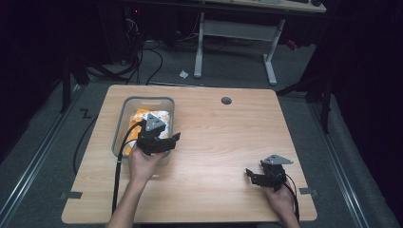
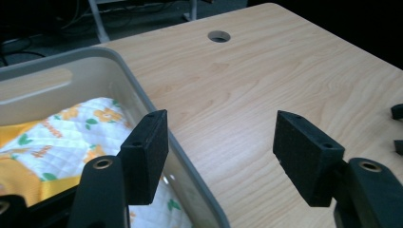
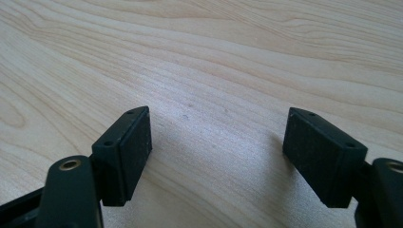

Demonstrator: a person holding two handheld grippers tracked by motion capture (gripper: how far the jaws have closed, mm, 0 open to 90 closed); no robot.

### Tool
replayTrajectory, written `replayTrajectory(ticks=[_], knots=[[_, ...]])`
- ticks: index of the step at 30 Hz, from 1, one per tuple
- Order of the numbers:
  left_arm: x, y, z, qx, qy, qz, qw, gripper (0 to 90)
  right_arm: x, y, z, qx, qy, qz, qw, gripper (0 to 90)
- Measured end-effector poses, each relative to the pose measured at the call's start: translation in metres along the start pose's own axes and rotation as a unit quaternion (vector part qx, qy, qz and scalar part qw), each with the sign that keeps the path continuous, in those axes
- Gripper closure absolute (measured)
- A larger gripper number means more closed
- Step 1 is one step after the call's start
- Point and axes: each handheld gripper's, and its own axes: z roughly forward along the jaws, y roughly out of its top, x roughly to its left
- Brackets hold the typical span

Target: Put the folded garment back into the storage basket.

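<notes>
A grey plastic bin (image 1: 124, 110) stands on the left half of the wooden table (image 1: 223, 137). Inside it lies a folded white and orange cloth with a flower print (image 2: 62, 133). My left gripper (image 1: 164, 141) hovers over the bin's right rim (image 2: 157, 128), open, one jaw above the cloth and the other over bare wood. My right gripper (image 1: 256, 175) rests low near the table's front right, open, with nothing but wood grain between its pads (image 3: 128, 142).
A round cable hole (image 1: 226, 100) sits near the table's far edge. Beyond the table stands a white-legged desk frame (image 1: 235, 45), with cables on the dark floor. Cables trail from both grippers toward the front edge.
</notes>
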Motion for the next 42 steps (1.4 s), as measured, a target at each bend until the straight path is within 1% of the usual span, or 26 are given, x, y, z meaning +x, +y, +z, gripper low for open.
replayTrajectory(ticks=[1, 2, 3, 4, 7, 10, 11, 12, 17, 19, 20, 21, 22, 23, 24, 25, 26, 28, 30, 34, 35, 37, 38, 39, 40, 42], knots=[[0.000, 0.000, 0.000, 0.000, 0.000, 0.000, 1.0000, 37.8, 0.000, 0.000, 0.000, 0.000, 0.000, 0.000, 1.0000, 24.9], [-0.003, -0.002, 0.002, 0.001, -0.010, -0.005, 0.9999, 38.1, 0.000, 0.000, 0.000, 0.000, 0.000, 0.000, 1.0000, 24.9], [-0.003, -0.002, 0.002, 0.001, -0.010, -0.005, 0.9999, 38.2, 0.000, 0.000, 0.000, 0.000, 0.000, 0.000, 1.0000, 24.9], [-0.005, -0.004, 0.004, 0.004, -0.016, -0.008, 0.9998, 38.2, 0.000, 0.000, 0.000, 0.000, 0.000, 0.000, 1.0000, 24.9], [-0.008, -0.007, 0.009, 0.010, -0.022, -0.011, 0.9997, 38.4, 0.000, 0.000, 0.000, 0.000, 0.000, 0.000, 1.0000, 24.9], [-0.010, -0.008, 0.010, 0.016, -0.023, -0.008, 0.9996, 38.5, 0.000, 0.000, 0.000, 0.000, 0.000, 0.000, 1.0000, 24.9], [-0.014, -0.008, 0.010, 0.014, -0.025, -0.003, 0.9996, 38.7, 0.000, 0.000, 0.000, 0.000, 0.001, -0.002, 1.0000, 24.9], [-0.016, -0.008, 0.009, 0.012, -0.028, -0.002, 0.9995, 38.7, 0.000, 0.000, 0.000, 0.000, 0.001, -0.001, 1.0000, 24.9], [-0.021, -0.011, 0.010, 0.008, -0.033, -0.002, 0.9994, 38.7, 0.000, 0.000, 0.000, 0.000, 0.001, -0.001, 1.0000, 24.9], [-0.024, -0.013, 0.011, 0.008, -0.038, -0.006, 0.9992, 38.7, 0.000, 0.000, 0.000, 0.000, 0.000, 0.000, 1.0000, 24.9], [-0.028, -0.015, 0.011, 0.006, -0.047, -0.006, 0.9989, 38.7, 0.000, 0.000, 0.000, 0.001, 0.000, 0.000, 1.0000, 24.9], [-0.028, -0.015, 0.011, 0.006, -0.047, -0.006, 0.9989, 38.7, 0.000, 0.000, 0.000, 0.001, 0.000, 0.000, 1.0000, 24.9], [-0.033, -0.016, 0.011, 0.003, -0.052, 0.000, 0.9987, 38.7, 0.000, 0.000, 0.000, 0.001, 0.000, 0.000, 1.0000, 24.9], [-0.033, -0.016, 0.011, 0.003, -0.052, 0.000, 0.9987, 38.7, 0.000, 0.000, 0.000, 0.001, 0.000, 0.000, 1.0000, 24.9], [-0.039, -0.017, 0.009, 0.000, -0.059, 0.006, 0.9983, 38.7, 0.000, 0.000, 0.000, 0.000, 0.000, 0.000, 1.0000, 24.9], [-0.039, -0.017, 0.009, 0.000, -0.059, 0.006, 0.9983, 38.7, 0.000, 0.000, 0.000, 0.000, 0.000, 0.000, 1.0000, 24.9], [-0.044, -0.018, 0.008, -0.003, -0.065, 0.010, 0.9978, 38.7, 0.000, 0.000, 0.000, 0.000, 0.000, 0.000, 1.0000, 24.9], [-0.049, -0.020, 0.008, -0.004, -0.069, 0.016, 0.9975, 38.7, 0.000, 0.000, 0.000, 0.000, 0.000, 0.000, 1.0000, 24.9], [-0.052, -0.022, 0.010, -0.003, -0.074, 0.016, 0.9971, 38.7, 0.000, 0.000, 0.000, 0.000, 0.000, 0.000, 1.0000, 24.9], [-0.058, -0.026, 0.012, -0.001, -0.075, 0.021, 0.9970, 38.6, 0.000, 0.000, 0.000, 0.000, 0.000, 0.000, 1.0000, 24.9], [-0.061, -0.029, 0.015, 0.001, -0.073, 0.026, 0.9970, 38.5, 0.000, 0.000, 0.000, 0.000, 0.000, 0.000, 1.0000, 24.9], [-0.063, -0.032, 0.017, 0.005, -0.070, 0.029, 0.9971, 38.5, 0.000, 0.000, 0.000, 0.000, 0.000, 0.000, 1.0000, 24.9], [-0.066, -0.037, 0.023, 0.010, -0.074, 0.025, 0.9969, 38.5, 0.000, 0.000, 0.000, 0.000, 0.000, 0.000, 1.0000, 24.9], [-0.066, -0.037, 0.023, 0.010, -0.074, 0.025, 0.9969, 38.5, 0.000, 0.000, 0.000, 0.000, 0.000, 0.000, 1.0000, 24.9], [-0.067, -0.042, 0.029, 0.017, -0.077, 0.020, 0.9967, 38.5, 0.000, 0.000, 0.000, 0.000, 0.000, 0.000, 1.0000, 24.9], [-0.068, -0.045, 0.031, 0.020, -0.074, 0.019, 0.9969, 38.5, 0.000, 0.000, 0.000, 0.000, 0.000, 0.000, 1.0000, 24.9]])
